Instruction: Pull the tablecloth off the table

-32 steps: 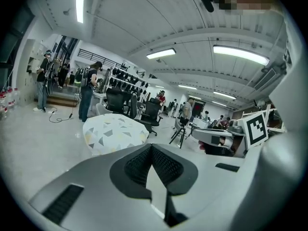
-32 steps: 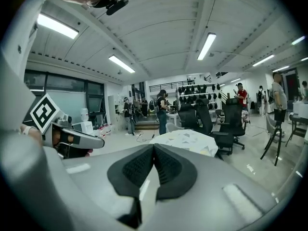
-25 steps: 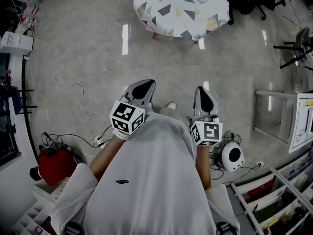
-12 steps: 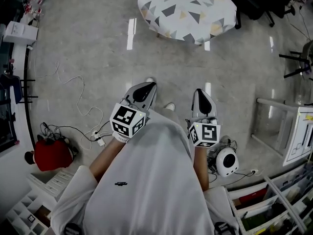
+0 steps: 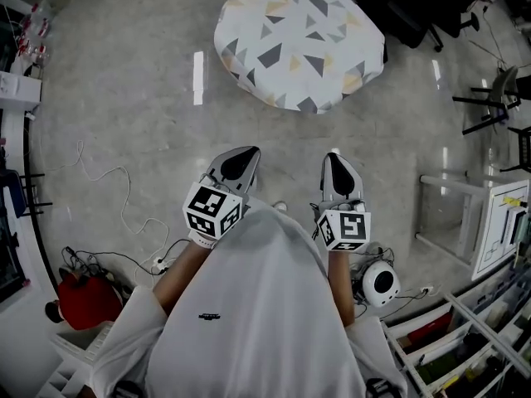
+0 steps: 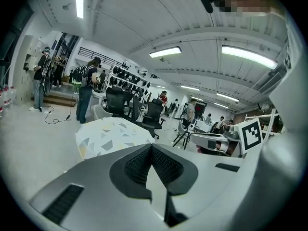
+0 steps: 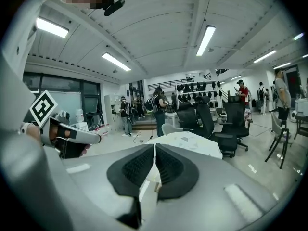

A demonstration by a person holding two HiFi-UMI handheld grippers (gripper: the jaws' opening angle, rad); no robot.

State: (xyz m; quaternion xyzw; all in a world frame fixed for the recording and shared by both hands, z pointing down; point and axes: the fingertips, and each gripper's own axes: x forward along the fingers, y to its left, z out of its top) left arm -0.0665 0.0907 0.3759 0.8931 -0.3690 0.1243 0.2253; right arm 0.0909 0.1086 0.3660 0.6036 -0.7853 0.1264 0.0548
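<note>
A round table under a white tablecloth (image 5: 299,41) printed with grey and yellow triangles stands ahead on the grey floor; it also shows as the tablecloth (image 6: 108,136) in the left gripper view and the tablecloth (image 7: 190,142) in the right gripper view. My left gripper (image 5: 240,161) and right gripper (image 5: 337,165) are held side by side at waist height, well short of the table. Both are shut with nothing between the jaws. In their own views the left gripper (image 6: 150,147) and the right gripper (image 7: 154,146) point toward the table.
Black office chairs (image 5: 415,11) crowd behind the table. White cables (image 5: 108,181) trail over the floor at left, near a red bag (image 5: 83,299). A white round device (image 5: 382,283) sits by my right side, with shelving (image 5: 465,347) and a white frame (image 5: 452,214) to the right. People (image 6: 86,88) stand in the distance.
The view has moved forward: the table now sits lower and more fully in the head view. Both grippers stay shut and keep their places before my body.
</note>
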